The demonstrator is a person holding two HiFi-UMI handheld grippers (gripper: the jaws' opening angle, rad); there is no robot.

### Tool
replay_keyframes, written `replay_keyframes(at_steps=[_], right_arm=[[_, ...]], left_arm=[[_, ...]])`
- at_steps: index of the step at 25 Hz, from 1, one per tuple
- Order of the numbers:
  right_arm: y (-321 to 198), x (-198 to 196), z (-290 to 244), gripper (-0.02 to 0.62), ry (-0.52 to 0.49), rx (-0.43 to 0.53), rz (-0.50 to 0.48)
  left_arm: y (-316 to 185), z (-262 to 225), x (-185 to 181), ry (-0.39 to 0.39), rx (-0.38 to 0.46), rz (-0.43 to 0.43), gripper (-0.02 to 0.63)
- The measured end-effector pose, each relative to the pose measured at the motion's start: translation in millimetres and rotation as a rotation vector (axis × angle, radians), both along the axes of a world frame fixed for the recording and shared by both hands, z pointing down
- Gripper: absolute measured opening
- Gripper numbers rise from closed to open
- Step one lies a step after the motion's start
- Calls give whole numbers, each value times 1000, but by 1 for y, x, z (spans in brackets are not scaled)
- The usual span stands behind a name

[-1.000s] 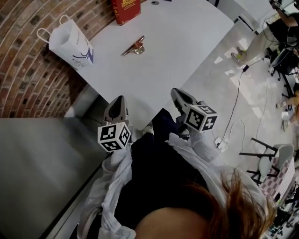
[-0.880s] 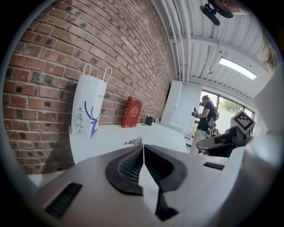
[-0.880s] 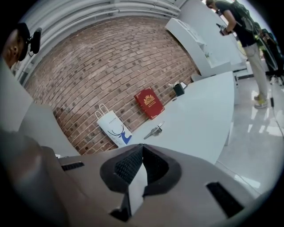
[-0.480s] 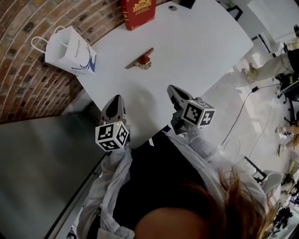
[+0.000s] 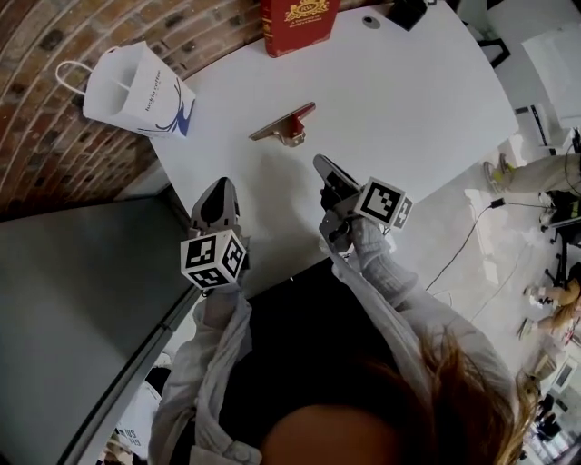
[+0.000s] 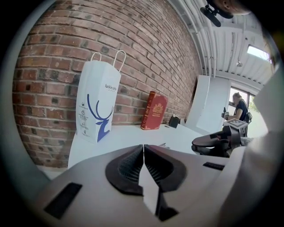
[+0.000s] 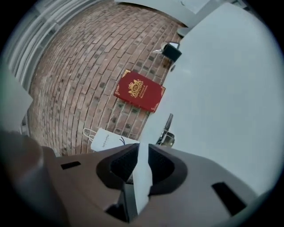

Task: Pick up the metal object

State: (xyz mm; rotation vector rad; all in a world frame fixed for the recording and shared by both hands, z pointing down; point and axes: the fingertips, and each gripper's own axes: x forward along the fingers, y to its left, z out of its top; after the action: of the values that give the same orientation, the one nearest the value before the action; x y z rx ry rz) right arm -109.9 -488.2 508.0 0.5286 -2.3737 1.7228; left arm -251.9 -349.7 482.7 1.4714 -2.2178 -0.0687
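The left gripper point(image 5: 218, 186) hovers over the near edge of the table point(image 5: 427, 100) with its jaws pressed together and nothing between them. It seems to have no part in this step and is best kept where it is, out of the way.

The right gripper point(image 5: 320, 163) is a little farther in. Its jaws stand narrowly apart and are opening, with only bare table seen through the gap. The step in hand looks like the reach, so the jaws should be spread well before the tips arrive.

The metal object point(image 5: 286, 125) lies flat on the table just beyond the right tips and slightly to their left, not touched yet. It is a slim bar with a small block under one part, lying aslant. The right gripper view shows it just above the gap, close to the jaw line. A slight turn of the wrist should set the pads across the bar's narrow width rather than along it. Coming in low seems wise, since a flat bar may skid on the smooth top if one pad lands first.

The bag point(image 5: 136, 86) and the red box point(image 5: 300, 20) stand farther back, well clear of the reach.
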Motion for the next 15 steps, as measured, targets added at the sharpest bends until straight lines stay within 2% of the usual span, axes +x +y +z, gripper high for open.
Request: replay_keyframes(at_steps=[1, 4, 7, 15], right_arm=[[-3, -5, 4, 82, -12, -34, 0], [-11, -17, 17, 154, -69, -168, 4], [-16, -28, 32, 164, -105, -285, 12], [-26, -58, 66, 178, -66, -373, -12]], left_arm=[[-1, 3, -2, -1, -7, -14, 21], [-2, 10, -6, -2, -25, -58, 21], [0, 19, -10, 9, -42, -100, 21], [8, 44, -17, 31, -101, -188, 21]])
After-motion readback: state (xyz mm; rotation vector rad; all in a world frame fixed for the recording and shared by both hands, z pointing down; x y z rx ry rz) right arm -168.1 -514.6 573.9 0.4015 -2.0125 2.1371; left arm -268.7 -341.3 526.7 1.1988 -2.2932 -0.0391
